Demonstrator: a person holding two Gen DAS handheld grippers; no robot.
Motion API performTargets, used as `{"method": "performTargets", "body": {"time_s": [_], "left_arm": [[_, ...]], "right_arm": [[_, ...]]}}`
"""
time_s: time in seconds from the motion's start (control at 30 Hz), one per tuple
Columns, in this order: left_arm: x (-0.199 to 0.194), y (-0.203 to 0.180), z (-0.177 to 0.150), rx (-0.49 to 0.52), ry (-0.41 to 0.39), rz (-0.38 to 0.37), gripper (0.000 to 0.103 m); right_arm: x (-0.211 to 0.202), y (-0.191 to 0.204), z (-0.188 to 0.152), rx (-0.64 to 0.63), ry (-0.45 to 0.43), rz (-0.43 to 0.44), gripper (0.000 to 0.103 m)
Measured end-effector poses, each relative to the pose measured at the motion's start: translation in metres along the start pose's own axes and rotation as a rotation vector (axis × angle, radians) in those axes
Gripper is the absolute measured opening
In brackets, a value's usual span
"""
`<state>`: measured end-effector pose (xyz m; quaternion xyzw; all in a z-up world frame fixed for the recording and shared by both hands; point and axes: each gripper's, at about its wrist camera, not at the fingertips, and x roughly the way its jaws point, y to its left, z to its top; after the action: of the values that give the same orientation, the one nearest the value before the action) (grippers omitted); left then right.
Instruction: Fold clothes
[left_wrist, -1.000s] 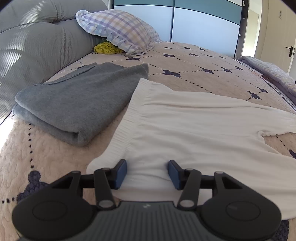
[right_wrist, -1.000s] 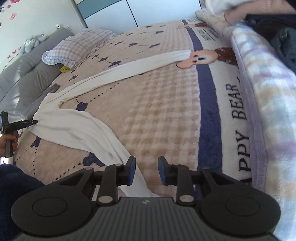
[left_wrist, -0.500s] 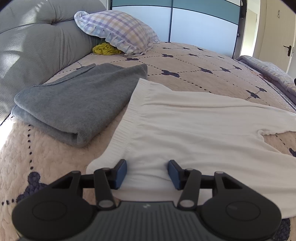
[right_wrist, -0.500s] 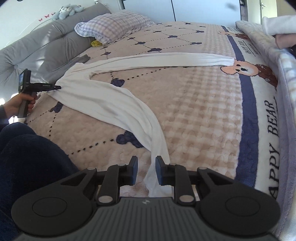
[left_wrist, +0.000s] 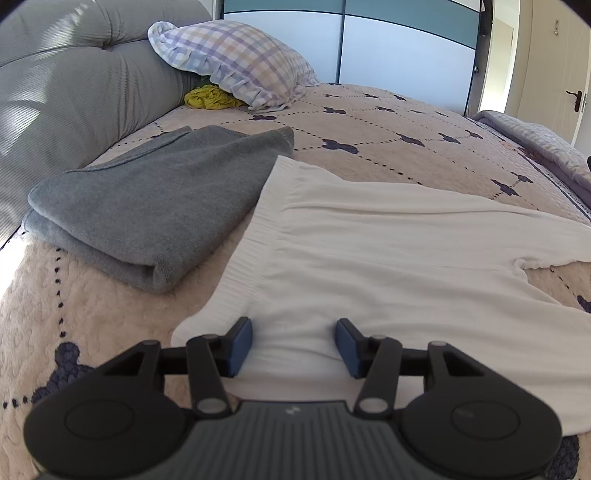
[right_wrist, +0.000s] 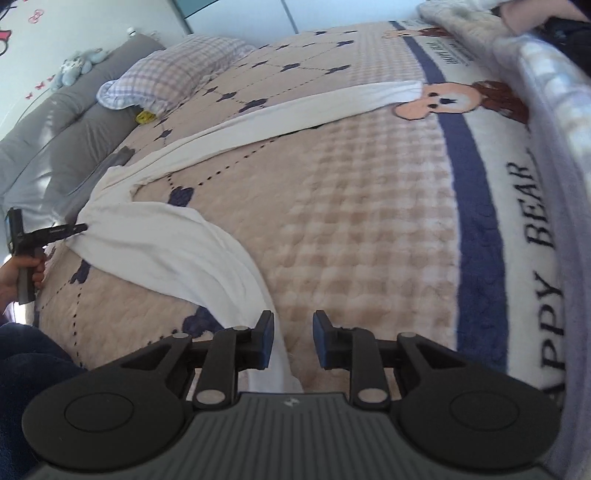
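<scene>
**Now: white trousers spread on bed, both grippers at the fabric**

Bedspread (right_wrist: 369, 221) carries the white trousers (left_wrist: 388, 258) flat, waistband beside the folded grey garment (left_wrist: 147, 206), legs running lengthwise away toward the bear print. Left gripper (left_wrist: 293, 347): fingers apart, straddling the waist corner. Right gripper (right_wrist: 293, 339): jaws opening, near leg's hem lying between them, pads not pressing.

One white trousers (left_wrist: 388, 258), one folded grey garment (left_wrist: 147, 206), one checked pillow (left_wrist: 236, 70), two grippers.
</scene>
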<state>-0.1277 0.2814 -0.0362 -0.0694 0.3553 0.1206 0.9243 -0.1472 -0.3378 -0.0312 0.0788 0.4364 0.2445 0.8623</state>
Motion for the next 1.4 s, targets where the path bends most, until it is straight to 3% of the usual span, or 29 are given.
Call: {"method": "performTargets", "body": {"time_s": [0.37, 0.47, 0.73, 0.97, 1.03, 1.23, 1.4], "left_arm": [[0.0, -0.002, 0.0, 0.009, 0.002, 0.003, 0.052], [0.001, -0.003, 0.0, 0.008, 0.002, 0.005, 0.052], [0.001, -0.002, 0.001, 0.004, 0.004, 0.003, 0.053], [0.001, -0.002, 0.0, 0.003, 0.002, 0.001, 0.053], [0.001, -0.001, 0.001, 0.005, 0.004, -0.001, 0.053], [0.001, 0.0, 0.001, 0.006, 0.006, -0.006, 0.053], [0.001, 0.001, 0.004, -0.007, 0.01, -0.008, 0.053]], "right_arm": [[0.001, 0.074, -0.017, -0.408, 0.084, -0.004, 0.019], [-0.001, 0.075, -0.02, -0.419, 0.113, 0.029, 0.019], [-0.008, 0.062, -0.02, -0.326, 0.065, -0.035, 0.02], [0.008, 0.07, -0.04, -0.357, 0.113, -0.085, 0.018], [0.008, 0.071, -0.042, -0.345, 0.099, -0.092, 0.004], [-0.012, 0.067, -0.031, -0.336, 0.034, -0.17, 0.003], [-0.048, 0.047, 0.006, -0.299, -0.089, -0.205, 0.003]]}}
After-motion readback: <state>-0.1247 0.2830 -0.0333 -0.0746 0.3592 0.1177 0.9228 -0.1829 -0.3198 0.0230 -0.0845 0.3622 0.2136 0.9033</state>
